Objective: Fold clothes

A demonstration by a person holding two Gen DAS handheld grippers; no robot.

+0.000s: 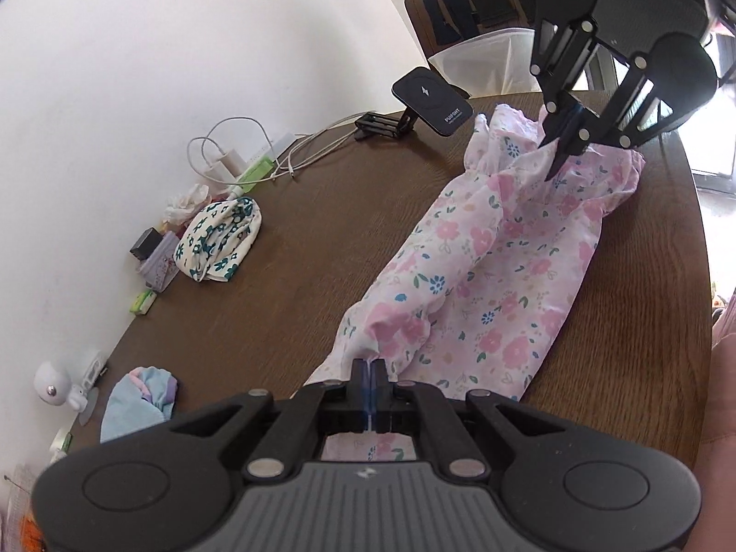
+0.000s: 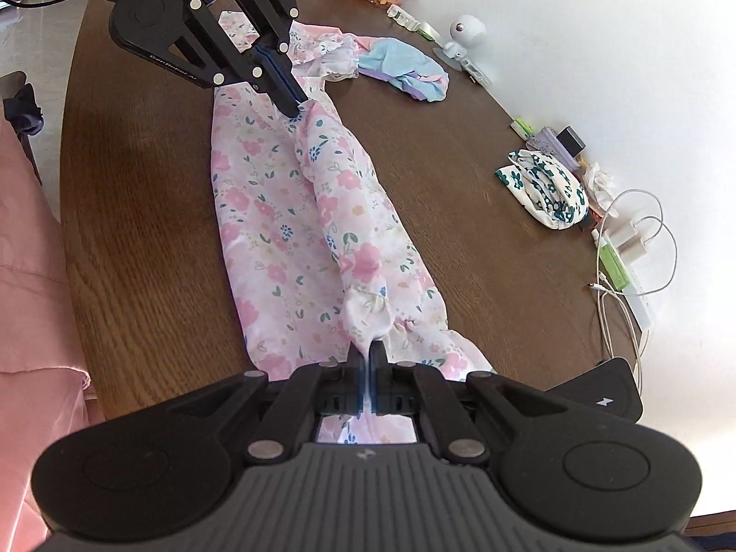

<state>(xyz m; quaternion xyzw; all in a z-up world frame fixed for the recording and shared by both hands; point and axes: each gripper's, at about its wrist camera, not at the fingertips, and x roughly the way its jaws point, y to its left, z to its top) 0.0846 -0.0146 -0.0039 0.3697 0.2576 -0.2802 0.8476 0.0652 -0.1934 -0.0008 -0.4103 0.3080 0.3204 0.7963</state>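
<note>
The pink floral garment (image 1: 497,271) lies stretched lengthwise across the brown bench (image 1: 294,248), one long edge rolled over on itself. The left gripper (image 1: 369,370) is closed on the fabric at one end, and the right gripper (image 2: 366,352) is pinched on the cloth at the opposite end (each shows in the other's camera, fingers together on the material). Near the wall sit a green-flowered cloth bundle (image 1: 221,239), a pastel blue cloth (image 1: 138,402), white charging cables (image 1: 257,152) and a black charger stand (image 1: 432,101).
</note>
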